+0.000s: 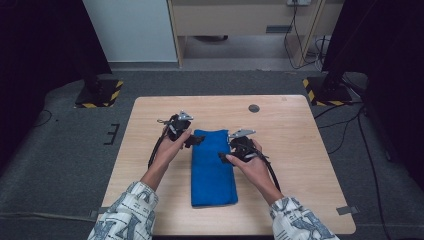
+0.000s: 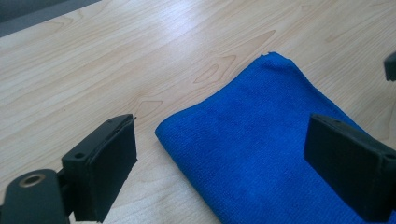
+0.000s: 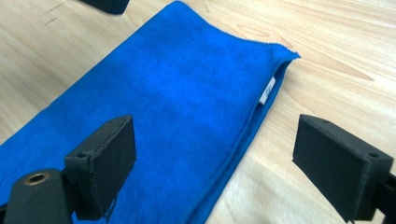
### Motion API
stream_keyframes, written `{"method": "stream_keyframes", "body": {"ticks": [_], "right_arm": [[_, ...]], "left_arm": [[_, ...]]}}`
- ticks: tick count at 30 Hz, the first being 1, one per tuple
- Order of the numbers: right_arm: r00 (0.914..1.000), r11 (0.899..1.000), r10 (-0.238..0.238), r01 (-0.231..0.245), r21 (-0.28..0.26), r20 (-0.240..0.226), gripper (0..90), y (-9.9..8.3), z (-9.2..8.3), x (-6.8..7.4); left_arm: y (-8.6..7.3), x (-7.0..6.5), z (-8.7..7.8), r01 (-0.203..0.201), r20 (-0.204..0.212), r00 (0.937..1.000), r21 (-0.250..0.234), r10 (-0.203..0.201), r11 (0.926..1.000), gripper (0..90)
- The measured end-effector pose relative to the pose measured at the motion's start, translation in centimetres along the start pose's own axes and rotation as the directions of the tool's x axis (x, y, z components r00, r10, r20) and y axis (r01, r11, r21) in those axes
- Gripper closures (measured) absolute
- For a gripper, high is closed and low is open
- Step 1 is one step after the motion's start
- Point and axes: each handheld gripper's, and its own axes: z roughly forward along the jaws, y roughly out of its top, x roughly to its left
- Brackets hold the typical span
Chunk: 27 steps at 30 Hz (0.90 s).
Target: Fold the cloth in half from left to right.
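Nearest the camera in the high view, two patterned sleeves come in from the bottom edge, one on each side of the wooden table.

Between the forearms lies a blue cloth, folded into a long narrow strip, flat on the table and running from the near edge toward the middle. Its near end sits squarely between the two wrists.

Right gripper: held at the cloth's right edge, roughly halfway up the strip, tips pointing inward over the fabric. In the right gripper view its jaws stand spread wide with nothing pinched; the cloth lies below and between them, its folded edge running down the gap (a small white tag pokes out of the fold).

Left gripper: a little farther up, at the cloth's far left corner. In the left gripper view its jaws are likewise spread and clear of the fabric; the cloth's corner sits on the table between them, bare wood under the left jaw.

Farther on, a small dark round cap is set in the tabletop near the far edge. Beyond the table, grey carpet and two stand feet with yellow-black striped tape.
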Motion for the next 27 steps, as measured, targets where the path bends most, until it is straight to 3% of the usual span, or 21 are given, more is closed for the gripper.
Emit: {"method": "stream_keyframes", "body": {"ticks": [6, 11, 16, 27], "right_arm": [[0.9997, 1.000, -0.014, 0.014, 0.006, 0.022, 15.2, 1.5, 0.8, -0.5], [0.9995, 1.000, 0.000, 0.000, 0.007, 0.032, 17.9, 2.4, 1.3, -1.1], [0.9990, 1.000, -0.004, 0.003, 0.018, 0.046, 19.7, 3.0, 2.0, -1.5], [0.9996, 1.000, -0.015, 0.015, 0.009, 0.025, 26.6, 4.4, 2.2, -2.5]], "left_arm": [[-0.1, 0.1, 0.1, -0.021, -0.006, 0.9998, -0.021, 0.021, 0.9996, 9.2], [-0.4, 0.8, 0.0, -0.007, -0.028, 0.9996, -0.027, 0.007, 0.9996, 9.6], [-0.6, 1.3, -0.2, 0.008, -0.024, 0.9997, -0.039, -0.009, 0.9992, 9.8], [-0.1, 1.2, -1.2, 0.014, -0.043, 0.9990, -0.033, -0.016, 0.9994, 9.9]]}}
